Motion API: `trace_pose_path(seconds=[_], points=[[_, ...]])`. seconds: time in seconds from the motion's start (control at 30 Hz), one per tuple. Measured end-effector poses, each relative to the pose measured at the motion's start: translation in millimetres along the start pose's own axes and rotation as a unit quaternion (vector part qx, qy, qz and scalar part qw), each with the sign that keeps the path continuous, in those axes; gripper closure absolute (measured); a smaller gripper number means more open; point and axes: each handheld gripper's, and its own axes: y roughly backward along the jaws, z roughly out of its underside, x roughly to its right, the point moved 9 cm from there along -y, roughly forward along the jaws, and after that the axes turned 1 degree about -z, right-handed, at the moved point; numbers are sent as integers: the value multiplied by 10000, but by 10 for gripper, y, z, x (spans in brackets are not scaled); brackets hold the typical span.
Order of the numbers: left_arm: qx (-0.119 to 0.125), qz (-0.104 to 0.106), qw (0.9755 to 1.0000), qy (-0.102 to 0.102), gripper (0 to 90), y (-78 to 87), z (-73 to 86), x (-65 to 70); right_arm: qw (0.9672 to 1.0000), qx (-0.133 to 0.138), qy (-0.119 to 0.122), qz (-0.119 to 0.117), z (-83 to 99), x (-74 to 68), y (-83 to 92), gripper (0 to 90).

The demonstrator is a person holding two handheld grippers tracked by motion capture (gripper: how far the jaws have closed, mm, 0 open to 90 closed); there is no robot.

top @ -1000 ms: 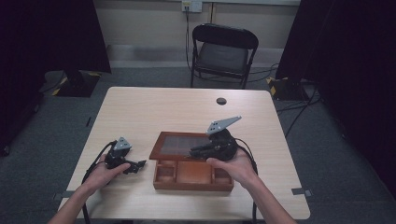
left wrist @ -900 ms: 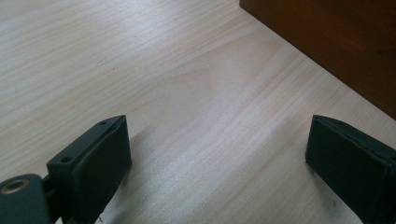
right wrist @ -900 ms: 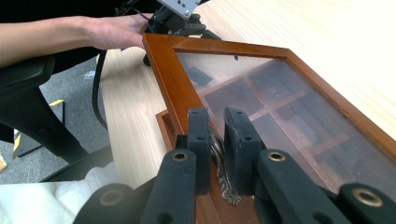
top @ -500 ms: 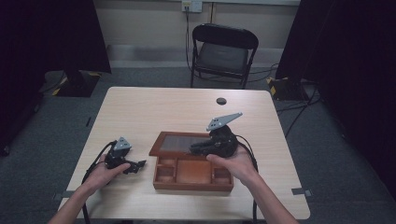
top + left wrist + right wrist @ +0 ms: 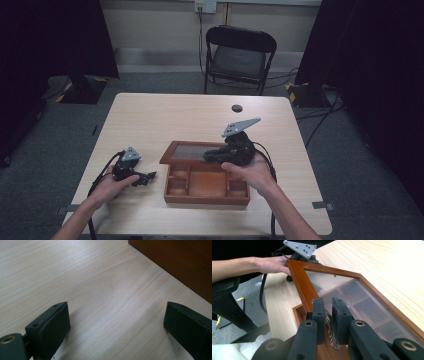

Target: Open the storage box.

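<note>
right gripper clamped on the box lid's metal clasp, left gripper idle

while the right gripper (image 5: 327,312) points across the wooden box (image 5: 207,187), its jaws sit close together on either side of a small ornate metal clasp (image 5: 330,330) fixed to the front rail of the glass-paned lid (image 5: 352,293). the jaws look pressed on that clasp. just beyond the fingertips the lid's frame runs away in a raised, tilted plane, and through the glass the box's dark compartments show below. in the high view the lid (image 5: 192,151) stands partly lifted at the far side of the box, with the right gripper (image 5: 220,156) at its right end and the person's right hand (image 5: 252,172) wrapped around the gripper body, over the box's open compartments.

farther out from the right gripper, past the lid's far corner, the other hand (image 5: 270,263) rests with the left gripper's grey plate beside it.

the left gripper (image 5: 145,177) lies low on the tabletop (image 5: 165,115), held by the left hand (image 5: 112,186), to the left of the box and near it. in its own view the jaws stand wide apart with bare pale wood grain of the tabletop (image 5: 100,290) between them, holding nothing. ahead and to the right of those jaws the box's dark brown side wall (image 5: 180,262) crosses the upper corner.

well beyond both grippers, a small dark round object (image 5: 237,108) lies on the far part of the tabletop, and a black folding chair (image 5: 239,57) stands on the floor behind the table.
</note>
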Motion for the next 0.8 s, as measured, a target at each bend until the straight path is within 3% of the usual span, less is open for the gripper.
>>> trace_pose_path(seconds=[0.8], points=[[1,-1,10000,1,61,0,0,0,9999,24,85,89,-94,46,33,819]])
